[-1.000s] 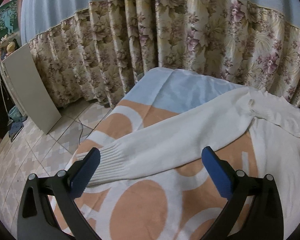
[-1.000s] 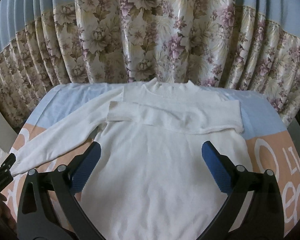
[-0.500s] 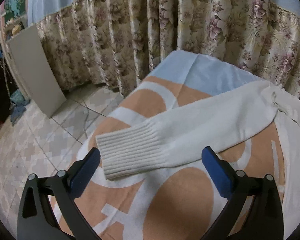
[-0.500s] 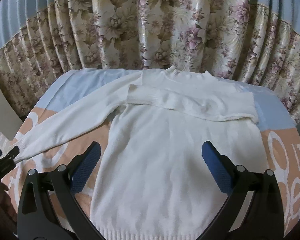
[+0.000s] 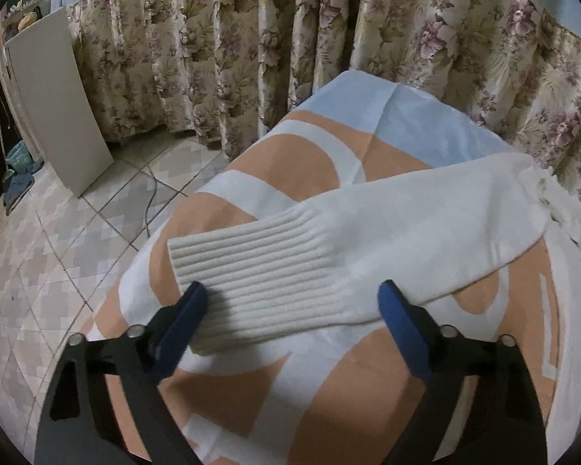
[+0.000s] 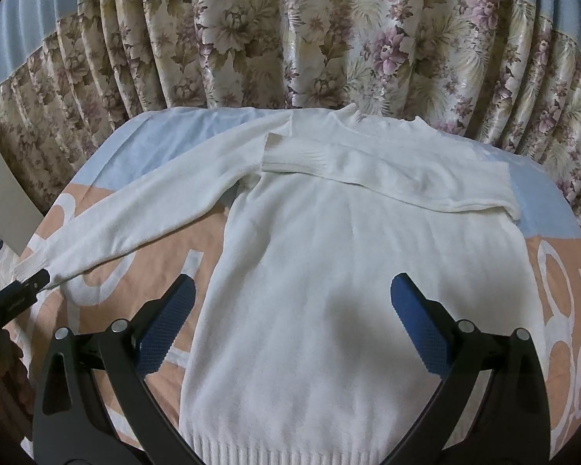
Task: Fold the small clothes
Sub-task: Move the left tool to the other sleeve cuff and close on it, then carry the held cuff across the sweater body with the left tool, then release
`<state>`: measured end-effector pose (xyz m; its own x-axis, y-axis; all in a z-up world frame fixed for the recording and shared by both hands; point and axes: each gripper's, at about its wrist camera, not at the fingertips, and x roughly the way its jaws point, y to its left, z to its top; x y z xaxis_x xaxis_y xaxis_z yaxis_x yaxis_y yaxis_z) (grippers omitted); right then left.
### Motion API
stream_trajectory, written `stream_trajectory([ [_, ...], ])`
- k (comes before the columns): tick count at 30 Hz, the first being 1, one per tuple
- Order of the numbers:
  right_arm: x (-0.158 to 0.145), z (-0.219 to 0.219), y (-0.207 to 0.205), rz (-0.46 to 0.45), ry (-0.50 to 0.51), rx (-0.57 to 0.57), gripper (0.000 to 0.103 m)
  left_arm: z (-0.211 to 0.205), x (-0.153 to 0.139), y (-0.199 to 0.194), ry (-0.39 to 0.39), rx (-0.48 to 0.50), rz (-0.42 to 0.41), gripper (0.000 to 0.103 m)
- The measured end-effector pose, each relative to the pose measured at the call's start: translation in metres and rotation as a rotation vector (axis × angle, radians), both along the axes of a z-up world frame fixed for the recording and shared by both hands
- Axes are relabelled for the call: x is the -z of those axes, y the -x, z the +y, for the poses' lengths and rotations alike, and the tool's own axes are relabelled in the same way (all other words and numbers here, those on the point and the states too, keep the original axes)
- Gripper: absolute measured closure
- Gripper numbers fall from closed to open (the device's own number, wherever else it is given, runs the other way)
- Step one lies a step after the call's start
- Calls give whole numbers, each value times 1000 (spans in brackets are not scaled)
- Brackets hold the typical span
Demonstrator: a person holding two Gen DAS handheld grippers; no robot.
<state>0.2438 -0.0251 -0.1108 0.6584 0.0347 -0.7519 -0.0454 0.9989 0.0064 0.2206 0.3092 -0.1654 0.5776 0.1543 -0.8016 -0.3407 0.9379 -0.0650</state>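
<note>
A white knit sweater (image 6: pixel 329 271) lies flat on the bed, neck toward the curtain. One sleeve (image 6: pixel 387 178) is folded across the chest. The other sleeve stretches out to the left, and its ribbed cuff (image 5: pixel 251 263) lies on the blanket. My left gripper (image 5: pixel 292 290) is low over that cuff. Its jaws are closing, with the cuff between the blue pads, which still stand wide apart. One left fingertip (image 6: pixel 38 281) shows at the cuff in the right wrist view. My right gripper (image 6: pixel 293 283) hovers open over the sweater's body, holding nothing.
A peach, white and light-blue blanket (image 5: pixel 310 155) covers the bed. A floral curtain (image 6: pixel 290 38) hangs close behind it. Left of the bed lie a tiled floor (image 5: pixel 58 252) and a white board (image 5: pixel 58 108) leaning upright. A hand (image 6: pixel 0 368) shows at the lower left.
My left gripper came down and forward until the cuff lay between its jaws, which have narrowed. My right gripper sank closer to the sweater's body. The sweater has not moved.
</note>
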Motion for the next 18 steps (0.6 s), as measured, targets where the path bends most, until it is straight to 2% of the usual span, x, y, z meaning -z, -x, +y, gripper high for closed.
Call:
stream_trajectory([
  [4,4,2,-1,9,-3,-3,3,5,0,1,-13,-33,0,33],
  [6,6,4,-1,13,1,-8,3,2,0,0,-29,-20,-4,51],
  [7,7,4,-1,14,2,-10,3,1,-1,0,-29,-12,-5,56],
  [9,9,6,-2,19,4,-14,3,-1,-4,0,-18,-1,-14,78],
  [12,11,7,-2,22,2,-17,3,-6,-8,0,-21,2,-28,90],
  [18,11,7,-3,20,8,-20,3,-21,-23,-3,-74,-8,-65,95],
])
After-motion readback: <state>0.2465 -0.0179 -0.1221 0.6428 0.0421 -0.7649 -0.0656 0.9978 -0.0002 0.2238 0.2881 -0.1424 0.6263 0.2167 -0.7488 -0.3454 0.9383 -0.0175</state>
